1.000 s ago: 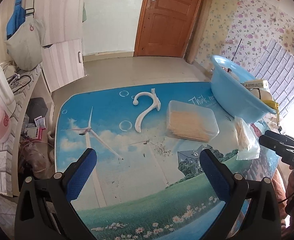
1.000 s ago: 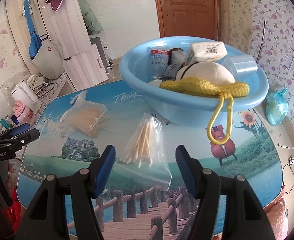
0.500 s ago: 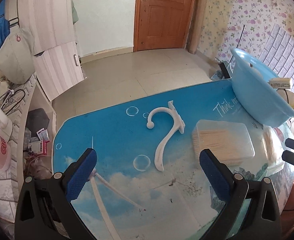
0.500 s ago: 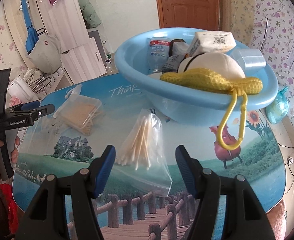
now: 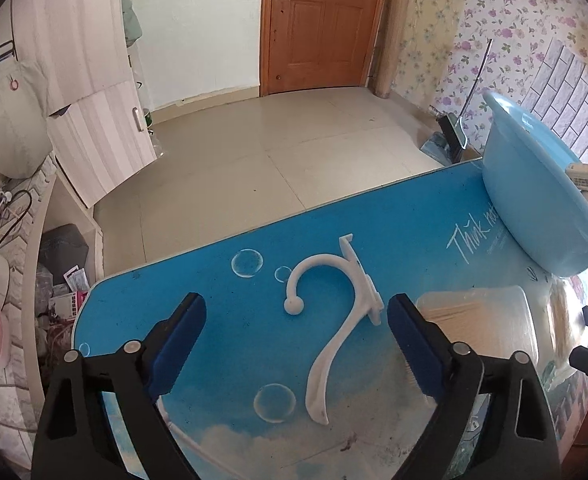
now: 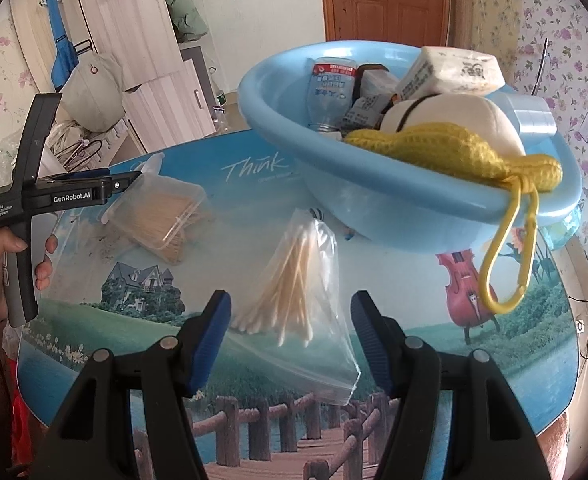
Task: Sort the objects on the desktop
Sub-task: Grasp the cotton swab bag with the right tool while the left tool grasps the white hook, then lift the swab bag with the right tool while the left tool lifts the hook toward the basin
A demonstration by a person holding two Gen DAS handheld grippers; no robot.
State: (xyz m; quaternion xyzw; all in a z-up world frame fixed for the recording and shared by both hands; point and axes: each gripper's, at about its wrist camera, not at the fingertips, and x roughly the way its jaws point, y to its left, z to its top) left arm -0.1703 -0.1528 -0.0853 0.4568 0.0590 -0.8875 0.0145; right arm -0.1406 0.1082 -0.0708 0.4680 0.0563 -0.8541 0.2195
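Grippers, left and right, 2 agape and empty, 1 hook, 1 swab bag, 1 basin

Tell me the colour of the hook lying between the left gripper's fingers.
White. The hook shows best in the left wrist view, lying on the blue tabletop.

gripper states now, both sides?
Left gripper: open, empty, straddling the white hook.
Right gripper: open, empty, over the cotton swab bag.
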